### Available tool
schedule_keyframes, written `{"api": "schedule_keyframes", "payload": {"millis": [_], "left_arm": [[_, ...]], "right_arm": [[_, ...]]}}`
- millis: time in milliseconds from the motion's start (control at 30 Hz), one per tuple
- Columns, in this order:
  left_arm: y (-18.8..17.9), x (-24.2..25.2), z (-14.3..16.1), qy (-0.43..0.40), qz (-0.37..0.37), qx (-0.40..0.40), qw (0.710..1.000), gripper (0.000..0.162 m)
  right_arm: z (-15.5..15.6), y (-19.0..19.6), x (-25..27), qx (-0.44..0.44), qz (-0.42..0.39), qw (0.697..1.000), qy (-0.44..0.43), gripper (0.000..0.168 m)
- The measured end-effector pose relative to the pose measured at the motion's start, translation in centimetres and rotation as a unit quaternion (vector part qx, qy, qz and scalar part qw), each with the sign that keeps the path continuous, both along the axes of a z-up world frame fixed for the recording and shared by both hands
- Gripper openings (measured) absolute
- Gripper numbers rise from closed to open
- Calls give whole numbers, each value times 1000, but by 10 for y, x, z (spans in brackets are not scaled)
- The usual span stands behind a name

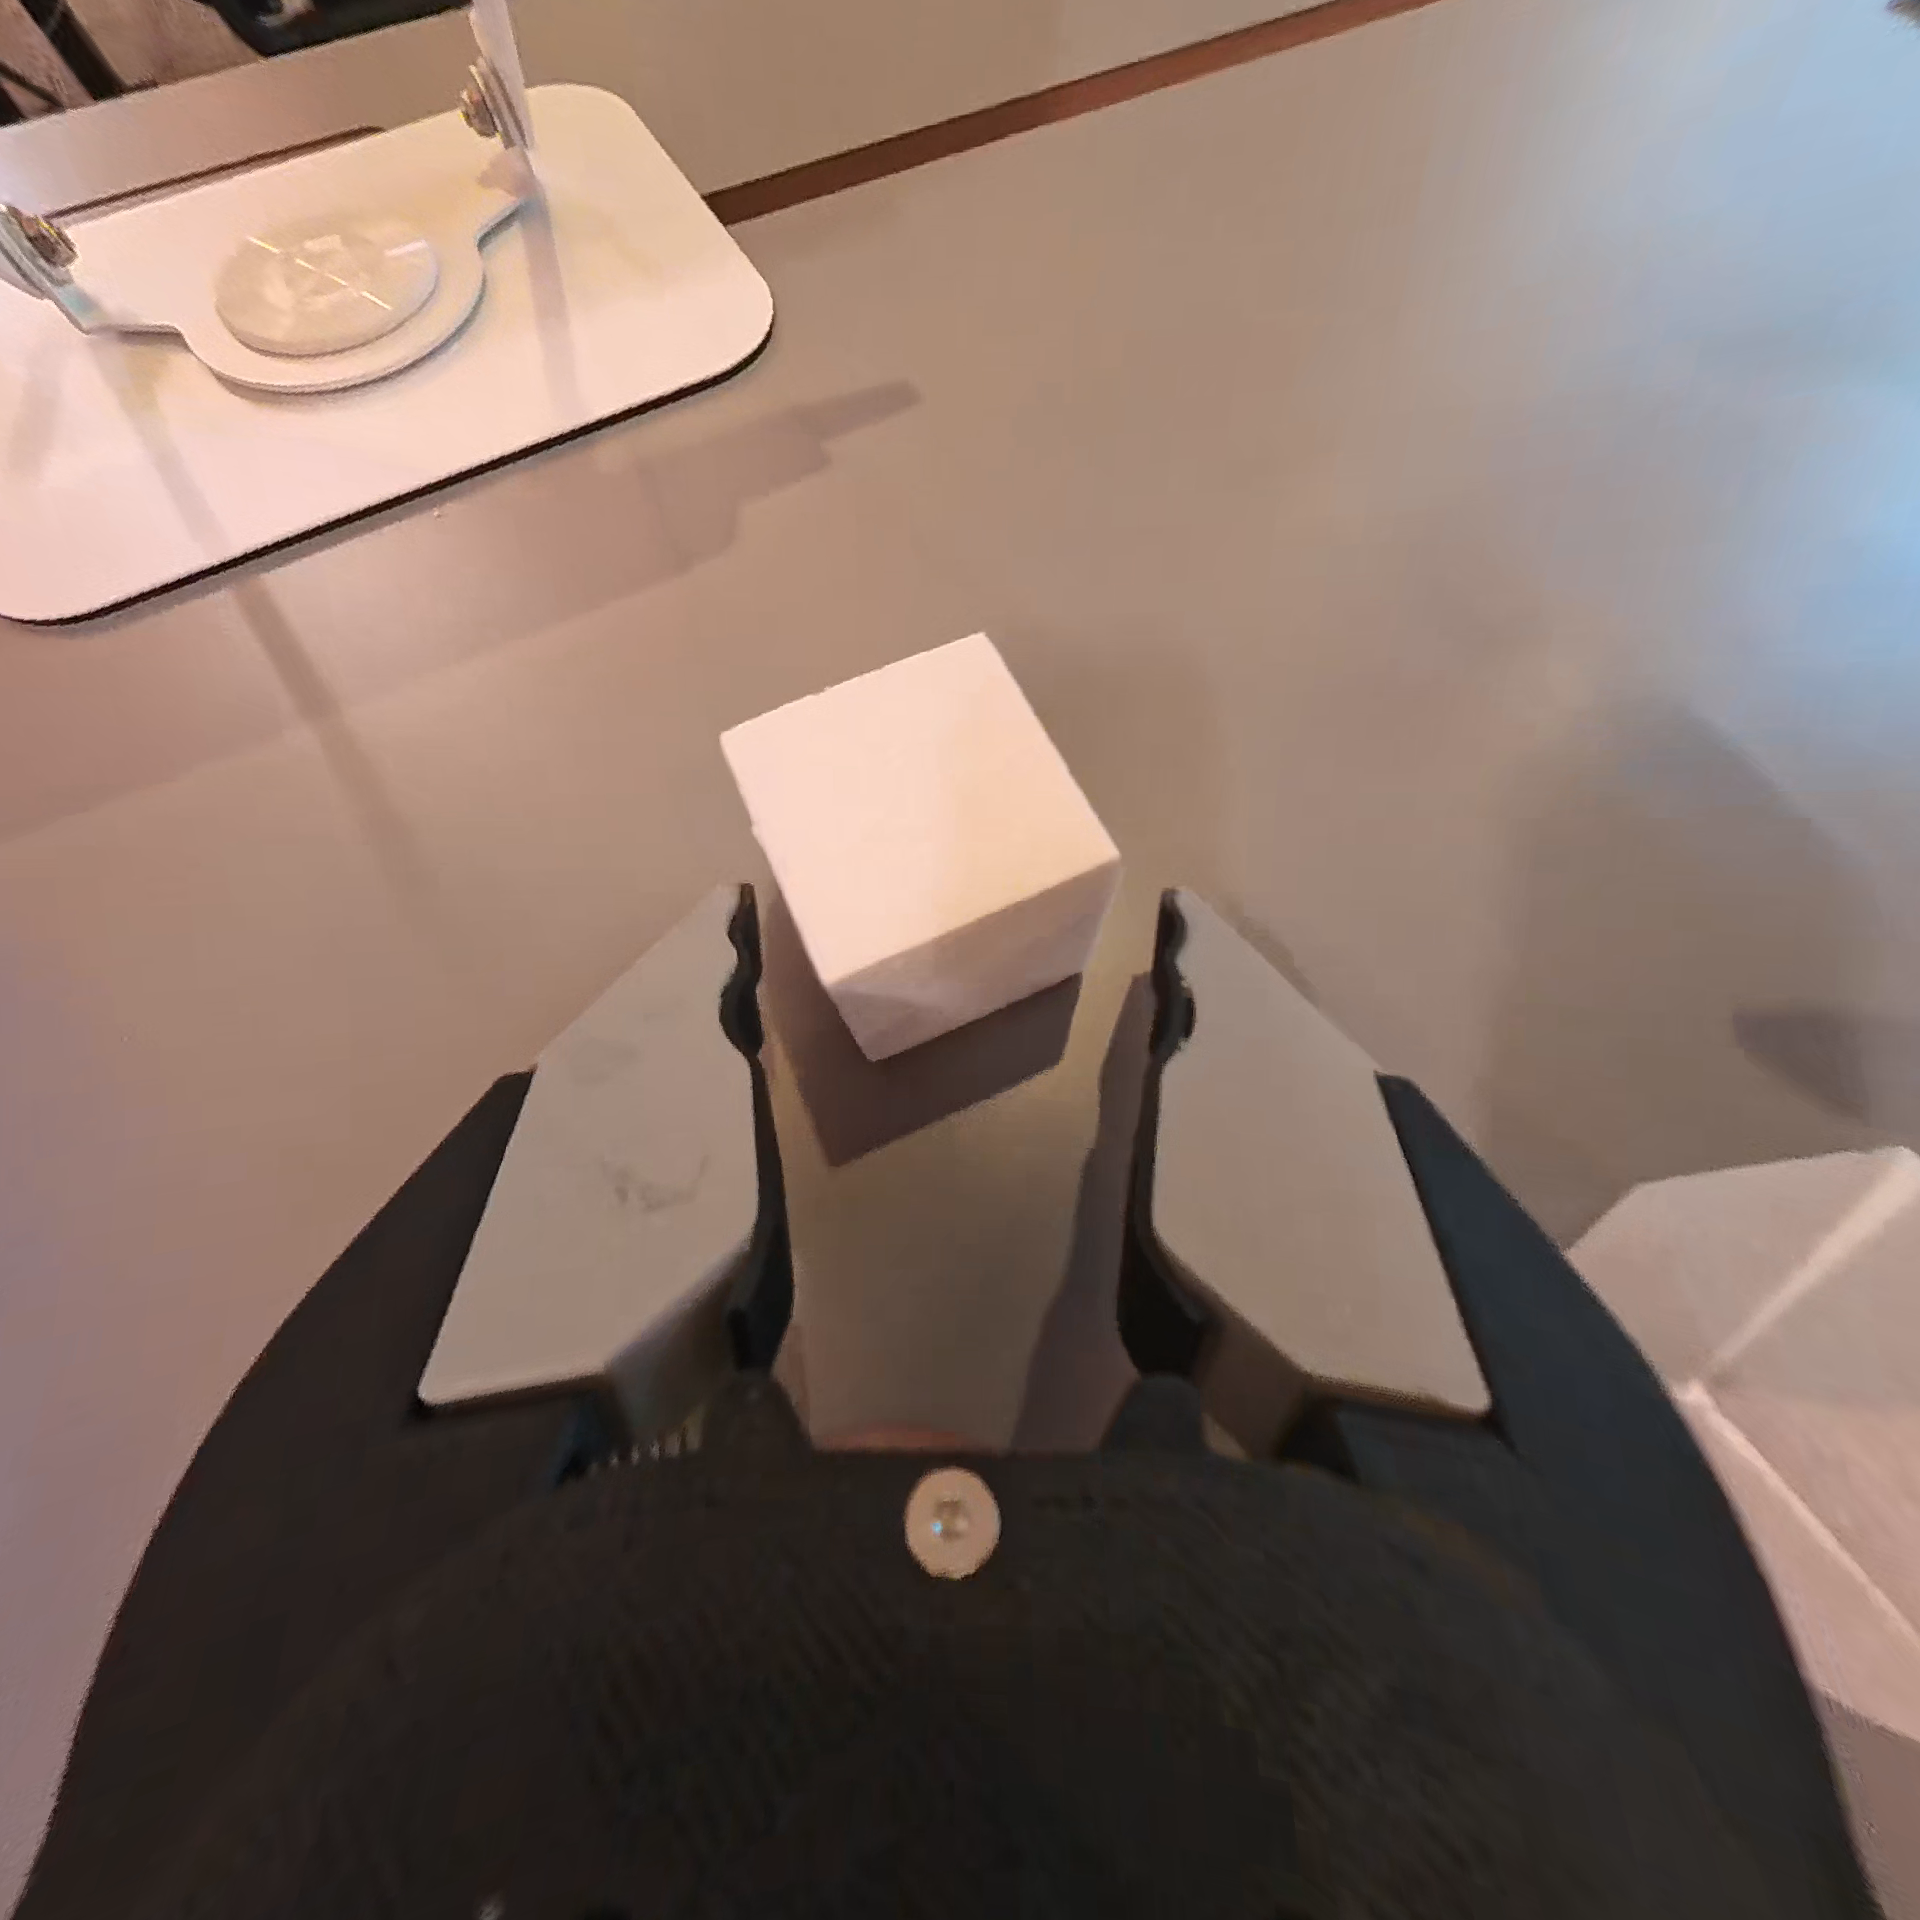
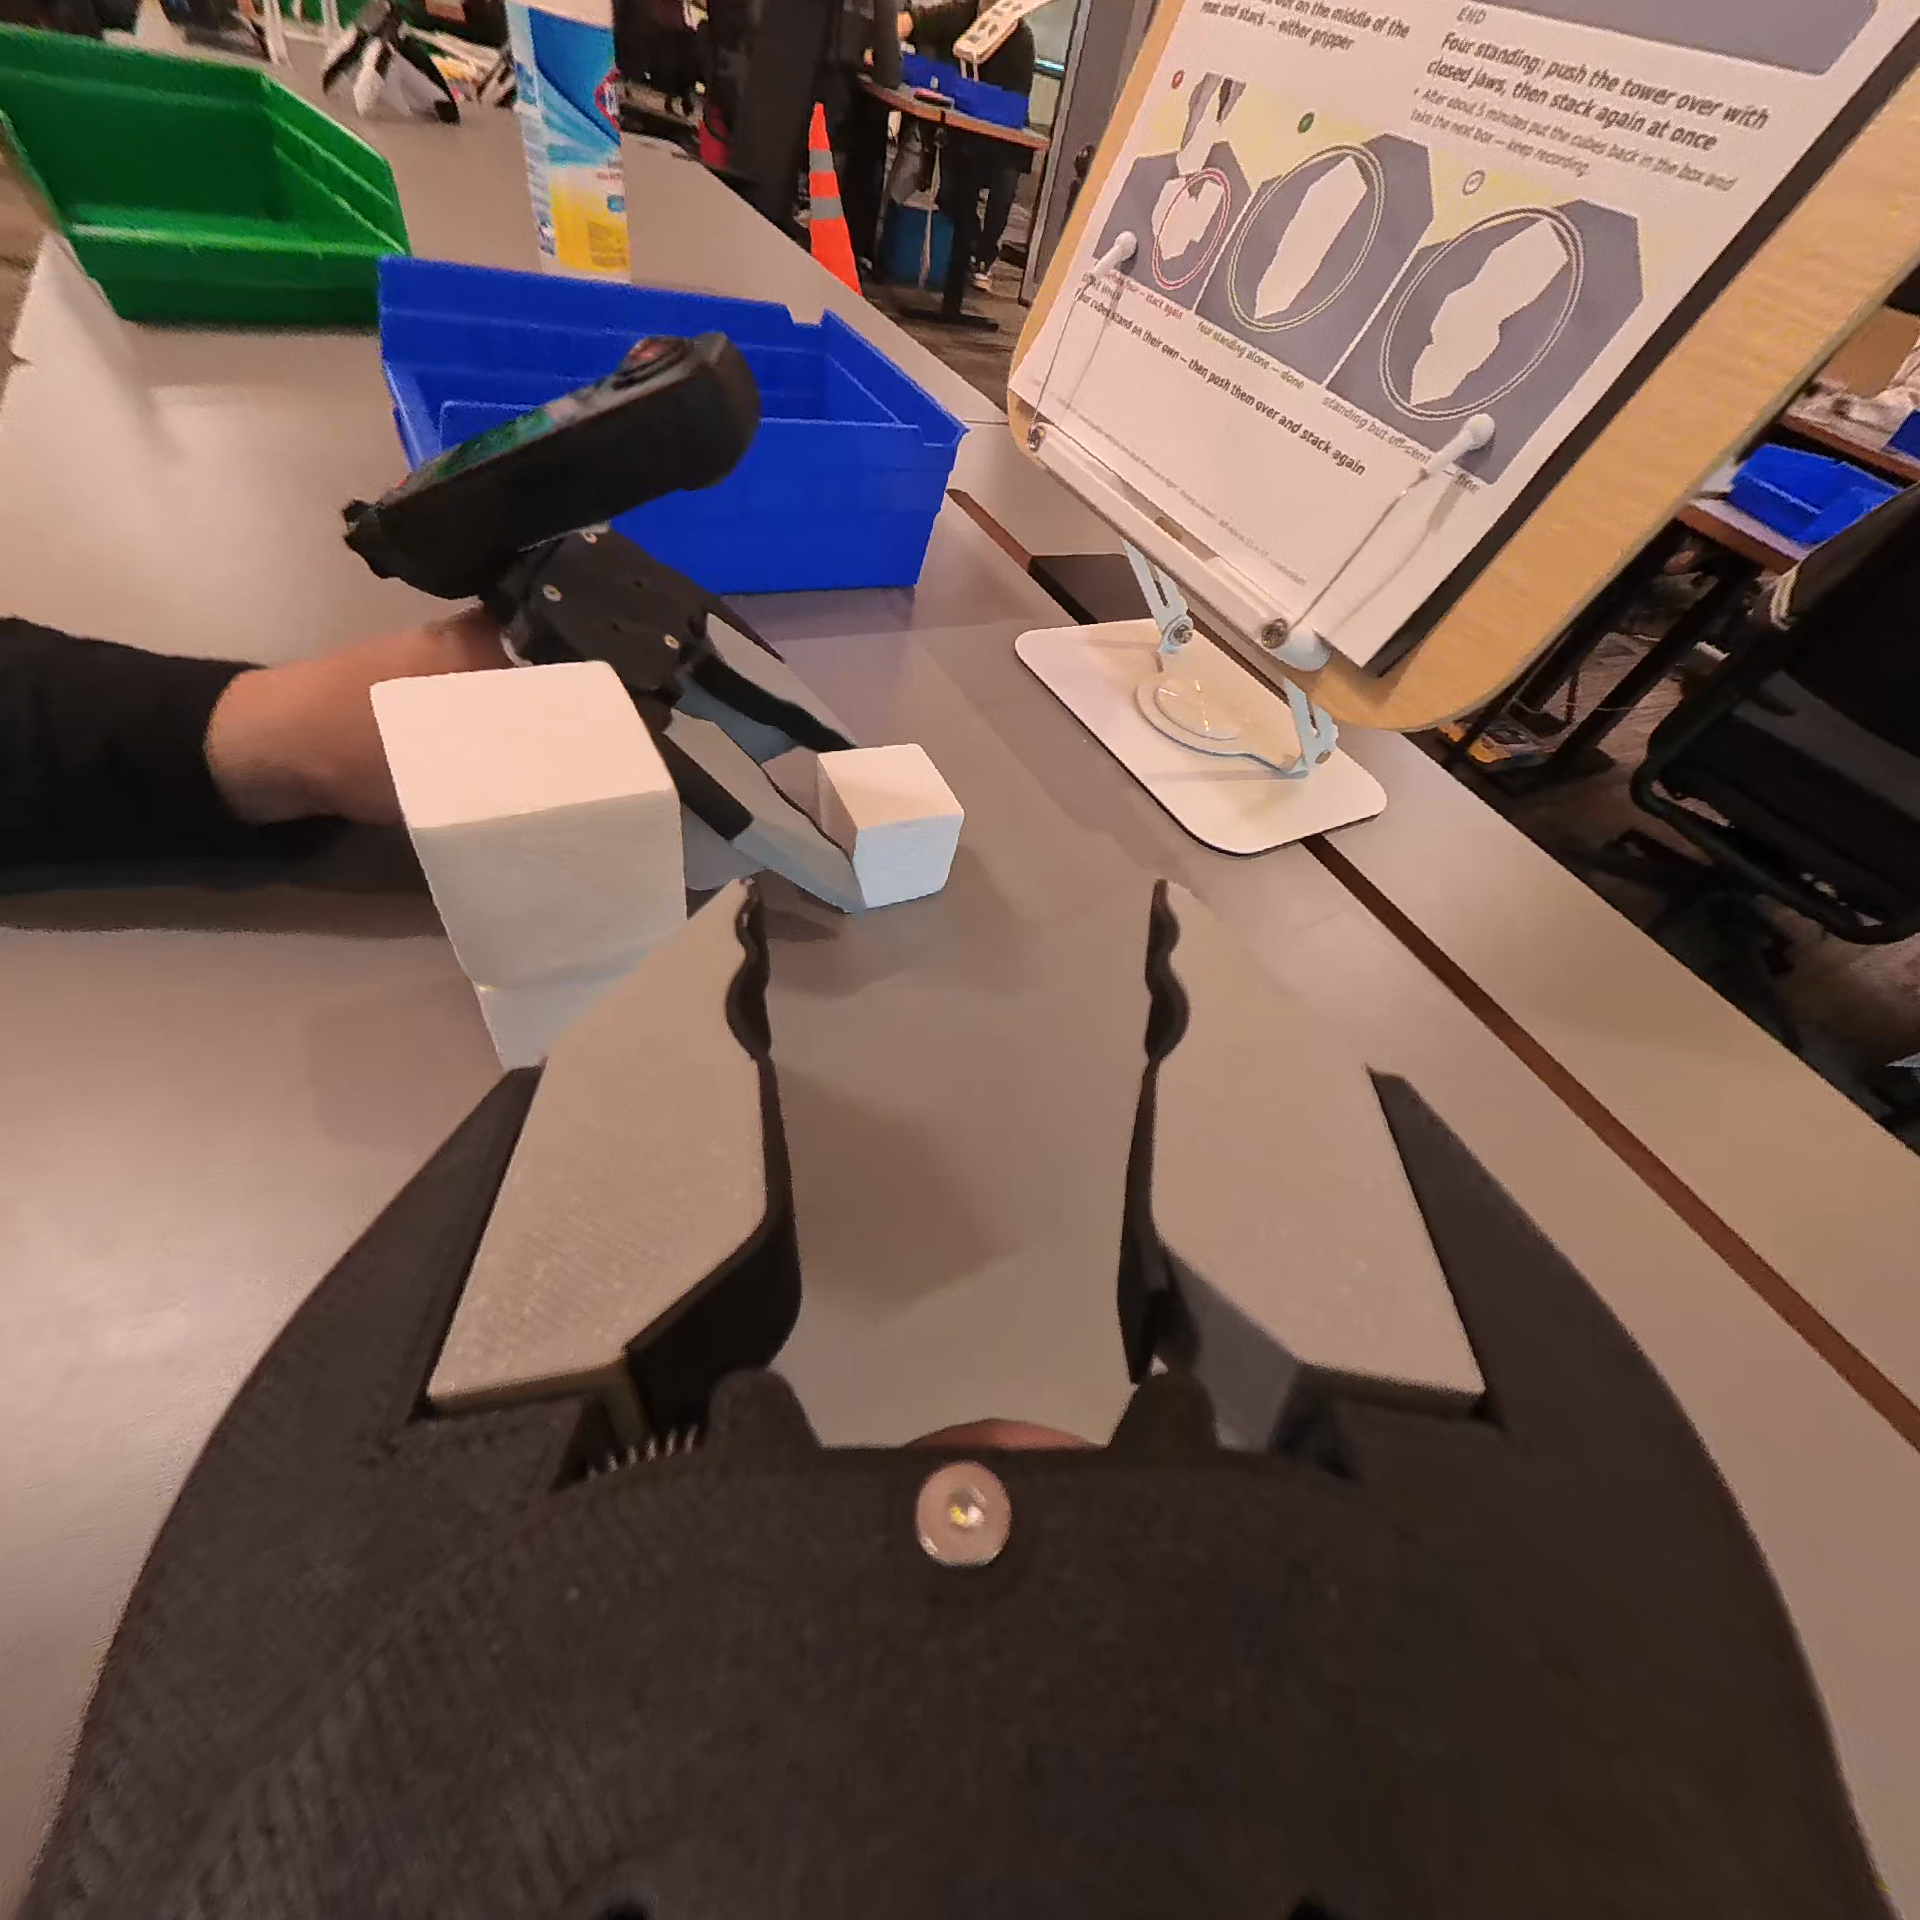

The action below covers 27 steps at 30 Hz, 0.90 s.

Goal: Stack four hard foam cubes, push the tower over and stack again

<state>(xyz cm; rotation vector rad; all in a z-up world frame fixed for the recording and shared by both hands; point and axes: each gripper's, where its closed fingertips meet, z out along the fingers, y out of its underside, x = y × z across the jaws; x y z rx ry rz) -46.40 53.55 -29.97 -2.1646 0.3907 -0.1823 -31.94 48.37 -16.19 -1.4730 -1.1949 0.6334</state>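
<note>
Two cubes stacked point(image 2: 530, 821); left gripper point(image 1: 956, 977) released around skewed loose cube point(image 1: 914, 831), corner grip may twist. Right gripper point(image 2: 956, 977) released, empty.

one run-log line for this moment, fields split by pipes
left gripper: open, closing in on lone cube | right gripper: open, empty | stack: partly built

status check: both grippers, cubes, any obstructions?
Left gripper open, closing in on lone cube on table. Right gripper open, empty. Partial stack standing nearby. Path clear.
</note>
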Motion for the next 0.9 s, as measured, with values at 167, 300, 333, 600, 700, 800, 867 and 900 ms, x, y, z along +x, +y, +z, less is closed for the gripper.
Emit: {"api": "schedule_keyframes", "payload": {"millis": [167, 300, 333, 600, 700, 800, 867, 900], "left_arm": [[1, 3, -7, 3, -15, -23, 1000, 60], [0, 0, -4, -9, -24, -19, 999, 59], [1, -1, -2, -15, -27, -12, 999, 59], [-9, 1, 60, -151, -116, 97, 977, 59], [-38, 14, 110, -249, -213, 162, 931, 59], [-68, 15, 151, -303, -283, 216, 884, 59], [-91, 16, 174, -332, -326, 246, 850, 60], [-103, 17, 184, -347, -351, 256, 831, 60]], "right_arm": [[-8, -6, -8, 9, 8, 1000, -21, 69], [-10, -4, -8, 9, 4, 1000, -22, 65], [-10, -2, -6, 6, 1, 1000, -19, 64], [0, 10, 8, -45, 0, 997, 55, 61], [9, 1, 7, -89, 44, 989, 106, 64], [20, -11, 6, -121, 92, 977, 148, 66], [27, -19, 5, -129, 117, 970, 168, 67], [30, -23, 5, -130, 129, 967, 175, 67]]}}
